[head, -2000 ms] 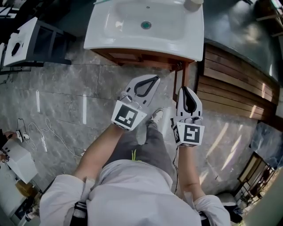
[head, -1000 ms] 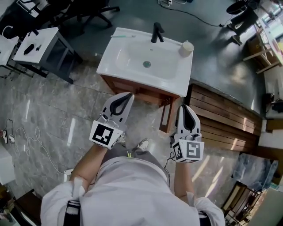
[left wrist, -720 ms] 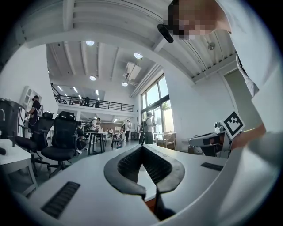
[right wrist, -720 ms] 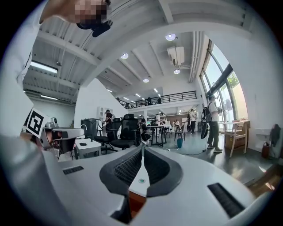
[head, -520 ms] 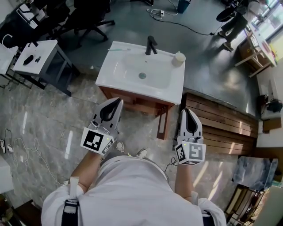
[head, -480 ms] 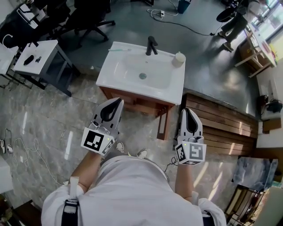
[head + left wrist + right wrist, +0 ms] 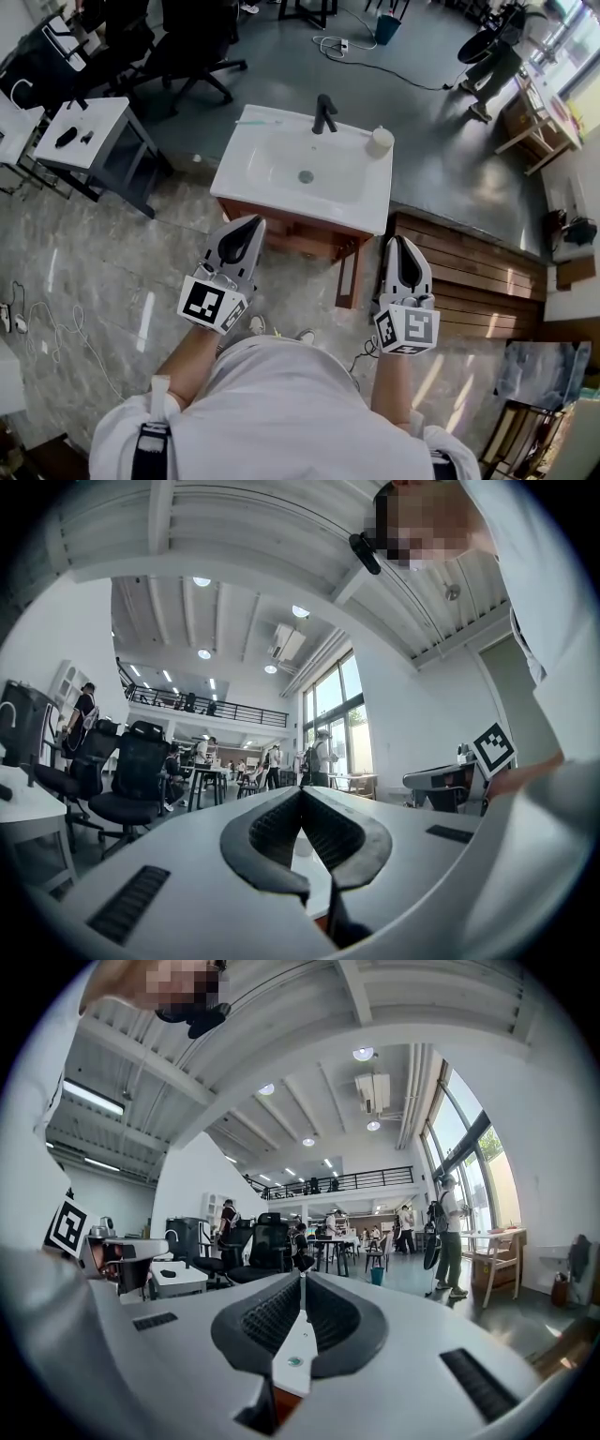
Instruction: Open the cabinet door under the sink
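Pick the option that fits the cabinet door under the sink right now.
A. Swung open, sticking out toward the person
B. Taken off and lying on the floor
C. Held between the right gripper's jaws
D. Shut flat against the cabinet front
A: in the head view the cabinet door stands out edge-on from the wooden cabinet's right front, below the sink, pointing toward the person.

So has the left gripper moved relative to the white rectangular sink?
Yes. The left gripper was below the drain of the white rectangular sink; now it sits leftward, near the front left corner.
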Motion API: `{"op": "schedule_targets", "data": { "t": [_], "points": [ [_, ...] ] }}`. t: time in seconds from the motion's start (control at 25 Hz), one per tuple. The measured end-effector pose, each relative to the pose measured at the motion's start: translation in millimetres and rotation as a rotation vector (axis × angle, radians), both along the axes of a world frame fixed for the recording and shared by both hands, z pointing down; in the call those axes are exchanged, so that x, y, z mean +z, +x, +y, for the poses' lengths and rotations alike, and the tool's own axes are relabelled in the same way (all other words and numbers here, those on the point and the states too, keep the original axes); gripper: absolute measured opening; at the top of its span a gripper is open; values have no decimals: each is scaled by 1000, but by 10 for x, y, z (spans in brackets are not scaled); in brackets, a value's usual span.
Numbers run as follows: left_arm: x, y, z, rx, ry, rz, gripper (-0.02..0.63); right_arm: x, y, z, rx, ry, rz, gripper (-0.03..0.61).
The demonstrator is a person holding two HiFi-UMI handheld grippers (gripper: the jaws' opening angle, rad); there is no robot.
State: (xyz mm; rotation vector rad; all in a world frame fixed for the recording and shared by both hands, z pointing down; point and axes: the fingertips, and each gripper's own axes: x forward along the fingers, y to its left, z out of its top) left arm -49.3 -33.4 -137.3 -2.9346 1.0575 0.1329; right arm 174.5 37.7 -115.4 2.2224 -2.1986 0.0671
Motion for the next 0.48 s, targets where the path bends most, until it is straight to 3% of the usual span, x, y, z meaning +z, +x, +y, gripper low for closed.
{"op": "schedule_targets", "data": {
  "t": [0.48],
  "points": [
    [39,-26,-4,19,11,4,9,65,-86,-3,12,4,-4,43]
  ]
}}
